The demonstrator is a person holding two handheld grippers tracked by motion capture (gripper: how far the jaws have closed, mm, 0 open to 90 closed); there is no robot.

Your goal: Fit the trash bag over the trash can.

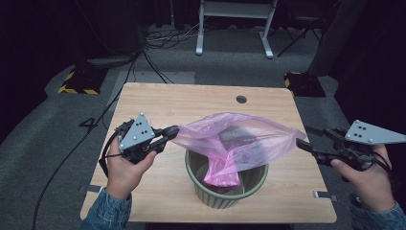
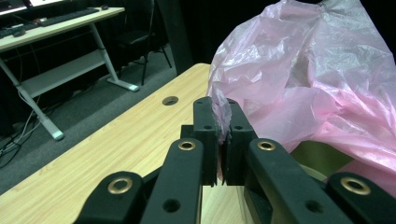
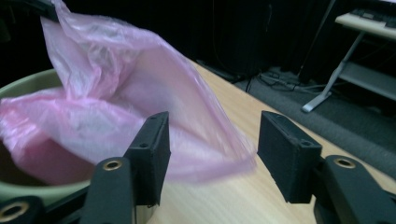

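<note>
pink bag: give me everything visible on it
The pink bag is thin, translucent, crinkled plastic film. Its lower part hangs inside the green ribbed bin; the upper part billows above the rim. The left gripper pinches one edge between shut jaws. The right gripper stands open; the bag's far corner lies just ahead of it, untouched by the pads.

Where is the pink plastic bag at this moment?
In the high view, the pink plastic bag hangs mid-table, its bottom inside the green bin. Its left corner is pinched in the left gripper; the open right gripper sits beside its right tip.
</note>
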